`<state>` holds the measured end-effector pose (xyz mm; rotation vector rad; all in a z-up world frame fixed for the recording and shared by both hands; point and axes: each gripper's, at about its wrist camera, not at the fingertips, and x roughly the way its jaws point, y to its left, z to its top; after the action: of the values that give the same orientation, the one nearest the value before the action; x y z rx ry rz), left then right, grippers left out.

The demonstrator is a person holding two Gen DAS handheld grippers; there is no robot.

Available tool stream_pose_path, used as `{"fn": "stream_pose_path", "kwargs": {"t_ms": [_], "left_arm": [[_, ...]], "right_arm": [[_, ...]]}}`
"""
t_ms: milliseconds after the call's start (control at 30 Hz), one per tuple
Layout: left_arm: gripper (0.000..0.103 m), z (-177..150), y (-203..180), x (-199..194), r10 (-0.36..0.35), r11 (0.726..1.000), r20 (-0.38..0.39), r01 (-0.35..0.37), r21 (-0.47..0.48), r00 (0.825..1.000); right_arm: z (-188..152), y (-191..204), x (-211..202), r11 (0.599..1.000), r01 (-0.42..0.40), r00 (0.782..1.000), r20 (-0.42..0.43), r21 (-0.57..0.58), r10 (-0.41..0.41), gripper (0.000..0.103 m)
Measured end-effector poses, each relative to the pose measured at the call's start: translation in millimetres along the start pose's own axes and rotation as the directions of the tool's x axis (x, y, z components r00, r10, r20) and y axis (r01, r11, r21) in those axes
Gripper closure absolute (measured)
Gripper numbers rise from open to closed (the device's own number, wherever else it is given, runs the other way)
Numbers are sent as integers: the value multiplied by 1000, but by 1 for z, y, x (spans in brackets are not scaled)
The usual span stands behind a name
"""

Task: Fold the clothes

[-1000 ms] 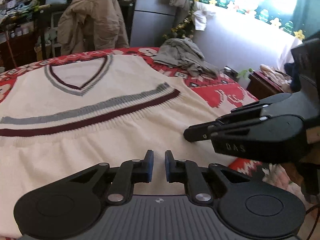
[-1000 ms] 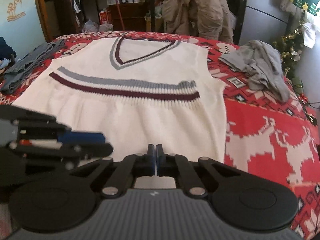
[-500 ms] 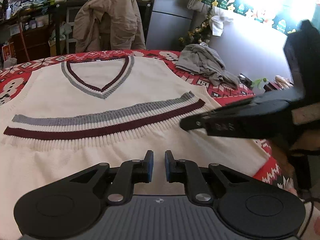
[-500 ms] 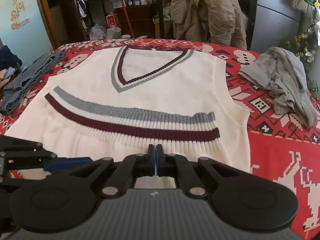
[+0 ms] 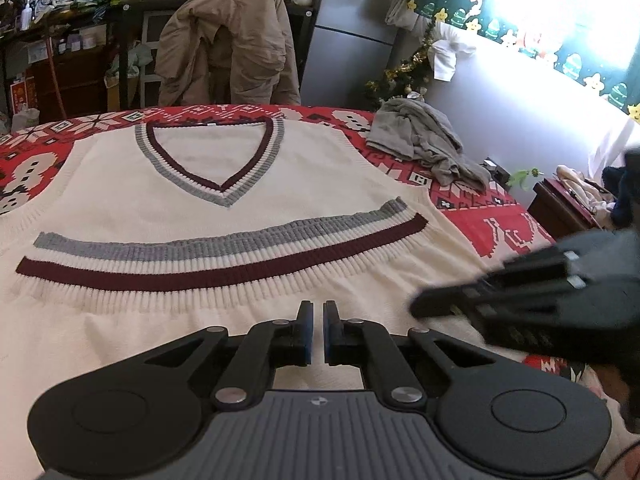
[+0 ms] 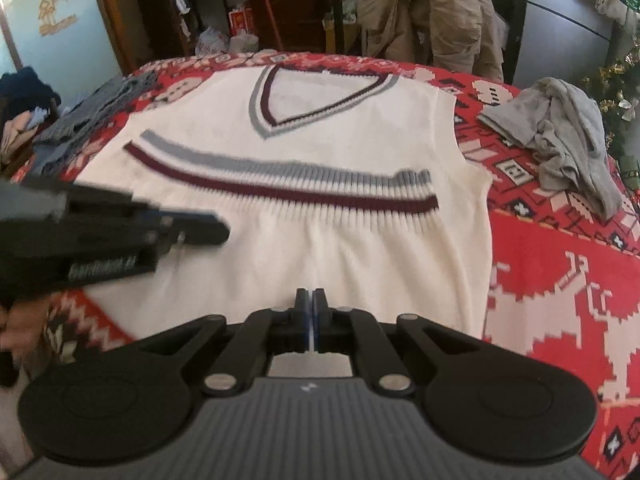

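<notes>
Cream vest (image 5: 224, 200) flat beyond right gripper (image 6: 311, 300), jaws shut.

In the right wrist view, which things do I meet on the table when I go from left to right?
Dark folded clothes → white vest → grey garment, all lying on the red tablecloth.

1 cream vest (image 5: 248, 184), 1 grey garment (image 5: 424, 140), 1 tan jacket (image 5: 224, 44), 2 claws (image 5: 316, 332)
</notes>
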<state>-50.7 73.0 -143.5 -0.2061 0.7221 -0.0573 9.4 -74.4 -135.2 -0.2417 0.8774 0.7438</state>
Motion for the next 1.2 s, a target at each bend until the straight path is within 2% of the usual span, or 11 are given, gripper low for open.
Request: {"fn": "stream_pose_path", "kwargs": {"t_ms": [167,300,500,633,867,1200], "left_arm": [[98,-1,0,-3,6,1000,-5,-7,-1,1000],[98,0,-5,-2,-15,1000,-10,15,18,1000],[98,4,-17,12,-46,998,-32,47,42,998],[98,10,-20,25,-34,998,-36,35,52,999],[98,22,-22,36,-14,998,-36,17,64,999],[98,8,-21,11,-14,997,-53,18,72,999]], "right_arm": [[25,3,27,1000,16,1000,15,-13,-16,102],[29,1,28,1000,11,999,30,8,-12,102],[2,-10,-9,999,7,1000,17,44,-8,102],[-20,-22,-27,997,30,999,-17,72,-29,102],[-24,-34,-36,992,38,999,12,121,-39,101],[10,-52,8,992,71,996,42,109,-76,101]]}}
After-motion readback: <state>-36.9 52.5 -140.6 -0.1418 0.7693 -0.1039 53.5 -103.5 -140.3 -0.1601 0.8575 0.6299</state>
